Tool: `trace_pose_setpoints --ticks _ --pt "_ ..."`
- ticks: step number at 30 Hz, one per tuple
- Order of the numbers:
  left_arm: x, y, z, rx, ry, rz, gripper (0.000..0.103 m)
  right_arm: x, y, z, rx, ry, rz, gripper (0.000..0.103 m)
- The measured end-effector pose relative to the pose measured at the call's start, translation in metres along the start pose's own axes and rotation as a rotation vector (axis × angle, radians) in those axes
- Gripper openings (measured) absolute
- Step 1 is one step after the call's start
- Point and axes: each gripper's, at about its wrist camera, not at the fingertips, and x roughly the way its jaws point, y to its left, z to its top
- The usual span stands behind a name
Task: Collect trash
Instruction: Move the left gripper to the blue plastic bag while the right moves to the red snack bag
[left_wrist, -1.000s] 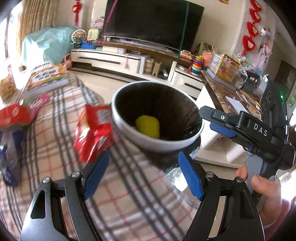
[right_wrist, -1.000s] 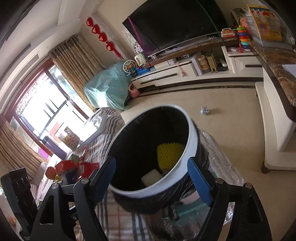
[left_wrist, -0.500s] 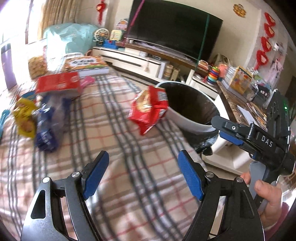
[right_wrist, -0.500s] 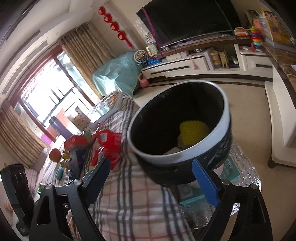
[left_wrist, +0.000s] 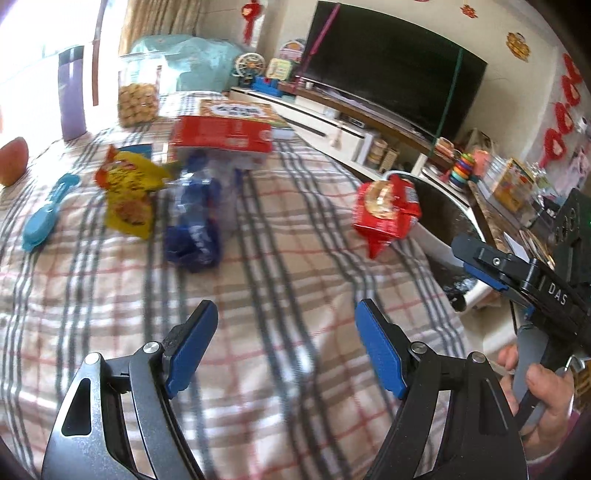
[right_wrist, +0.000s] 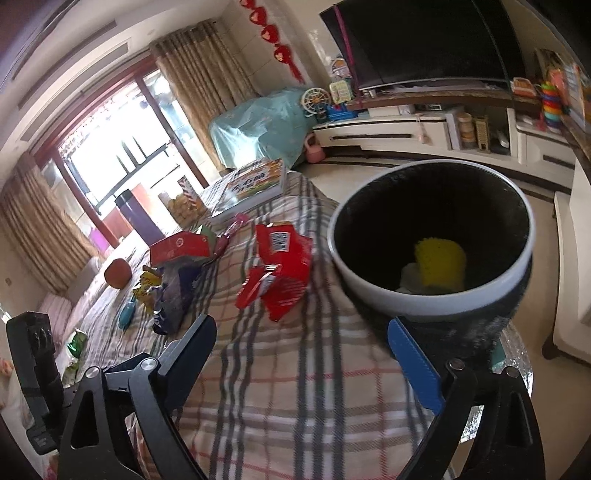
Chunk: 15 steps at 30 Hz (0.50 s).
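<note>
Both hand-held grippers hover over a plaid-covered counter (left_wrist: 288, 288): the left hand-held gripper (left_wrist: 286, 347) stands wide open and empty, and the right hand-held gripper (right_wrist: 303, 354) is empty too, its jaws opening further. A black trash bin (right_wrist: 436, 306) sits at the counter's edge, a yellow item inside, with a red snack wrapper (right_wrist: 280, 269) just beside its rim. To pick the wrapper up cleanly, I judge a gripper should straddle the crumpled middle before closing.
</note>
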Motion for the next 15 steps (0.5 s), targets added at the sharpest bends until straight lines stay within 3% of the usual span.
trace_pose_setpoints --ticks 15 --pt "0.007 0.030 0.008 -0.057 0.000 0.044 0.079 0.024 0.025 0.005 -0.045 0.017 0.005 0.096"
